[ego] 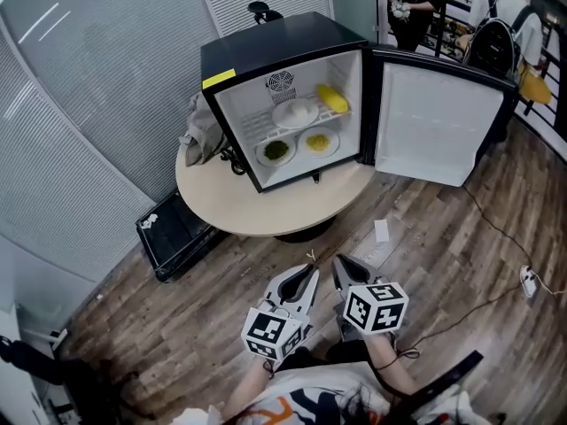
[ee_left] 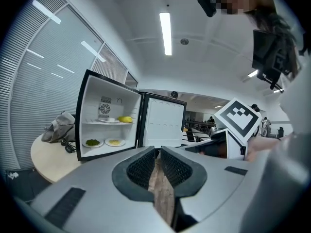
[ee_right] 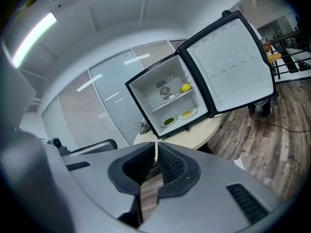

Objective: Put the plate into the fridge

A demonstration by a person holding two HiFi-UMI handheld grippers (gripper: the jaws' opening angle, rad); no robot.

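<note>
White plate (ego: 295, 113) already sits on the wire shelf inside the small black fridge (ego: 266, 56), upper middle of the head view; two plates of food (ego: 276, 151) lie below it. Low centre, the left gripper (ego: 306, 277) and right gripper (ego: 341, 268) both have jaws closed. The left grips nothing. The right shows a thin white sliver (ee_right: 155, 149) at its tips, too small to name. The door (ego: 438, 122) hangs open at right. Closing it likely remains: push slowly on its outer edge. Round beige table (ego: 266, 215), wood-plank floor (ego: 443, 264), grey blinds (ego: 89, 104) at upper left.
</note>
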